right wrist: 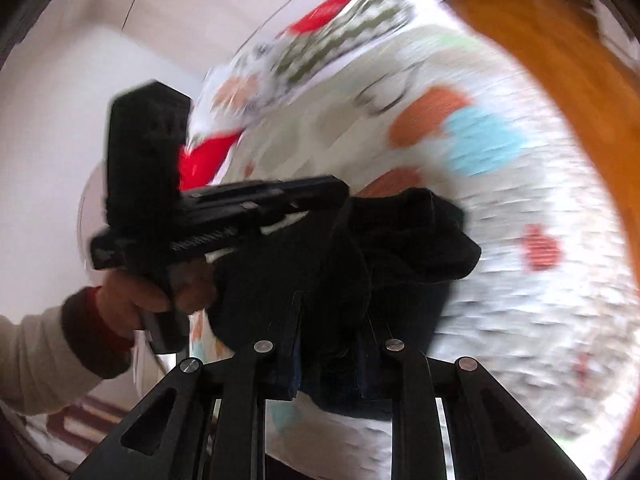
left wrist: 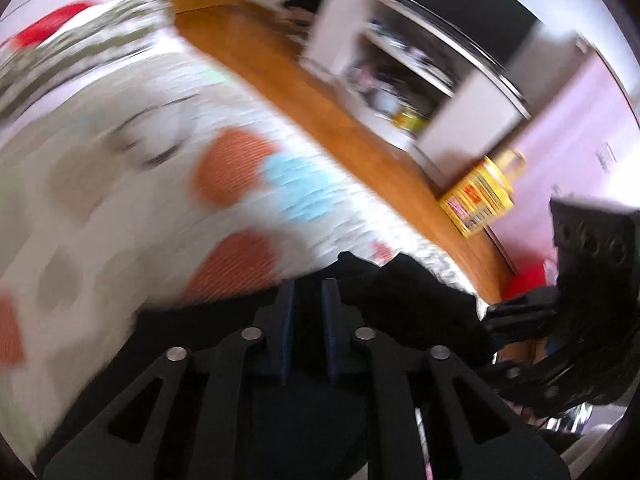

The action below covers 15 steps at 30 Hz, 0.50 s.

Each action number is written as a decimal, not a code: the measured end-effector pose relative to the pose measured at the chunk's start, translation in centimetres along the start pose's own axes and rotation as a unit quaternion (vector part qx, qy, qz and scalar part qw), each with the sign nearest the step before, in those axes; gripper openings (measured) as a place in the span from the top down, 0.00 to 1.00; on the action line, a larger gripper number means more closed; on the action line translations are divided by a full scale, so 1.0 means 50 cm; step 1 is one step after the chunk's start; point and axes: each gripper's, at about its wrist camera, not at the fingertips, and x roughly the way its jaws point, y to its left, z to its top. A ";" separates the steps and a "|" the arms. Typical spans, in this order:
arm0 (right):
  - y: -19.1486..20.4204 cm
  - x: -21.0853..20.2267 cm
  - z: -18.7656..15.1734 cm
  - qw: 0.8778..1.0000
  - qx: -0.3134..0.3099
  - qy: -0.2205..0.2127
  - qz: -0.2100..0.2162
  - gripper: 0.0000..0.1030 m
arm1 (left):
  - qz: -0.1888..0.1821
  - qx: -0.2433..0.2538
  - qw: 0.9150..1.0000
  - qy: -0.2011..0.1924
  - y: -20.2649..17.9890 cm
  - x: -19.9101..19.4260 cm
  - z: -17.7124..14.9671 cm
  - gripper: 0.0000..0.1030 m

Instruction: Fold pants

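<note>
Left wrist view is showing the black pants (left wrist: 404,300) bunching just past the left gripper (left wrist: 308,292), whose jaws are standing nearly together with dark cloth running between the pads, so it is gripping the pants. Right wrist view is showing the same pants (right wrist: 400,240) hanging in a crumpled heap above the bed, pinched between the almost closed fingers of the right gripper (right wrist: 332,320). In that view the left gripper (right wrist: 320,196) is lying across the frame from the left, its tip touching the cloth, and a hand (right wrist: 152,292) with a pale sleeve (right wrist: 36,356) is wrapping its handle.

Under the pants the bed (left wrist: 120,200) is spreading a white cover dotted with orange, blue and grey spots, all heavily blurred. A red thing (left wrist: 52,26) and a patterned pillow (left wrist: 80,40) are lying at its far end. Beyond the bed a wooden floor (left wrist: 320,92) is running past a white shelf unit (left wrist: 472,100) full of small items, with a yellow box (left wrist: 476,200) sitting by a pale pink wall (left wrist: 568,132).
</note>
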 end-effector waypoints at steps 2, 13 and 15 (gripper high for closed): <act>0.019 0.080 -0.004 0.999 -0.024 0.028 -0.010 0.73 | 0.015 -0.064 0.998 -0.008 0.065 -0.023 -0.055 0.55; -0.008 0.067 0.012 0.997 0.018 0.073 -0.016 0.48 | 0.050 -0.184 0.982 -0.001 0.151 -0.065 -0.231 0.36; -0.024 0.064 0.050 0.997 0.008 0.067 -0.034 0.49 | 0.038 -0.185 0.982 0.001 0.138 -0.056 -0.242 0.32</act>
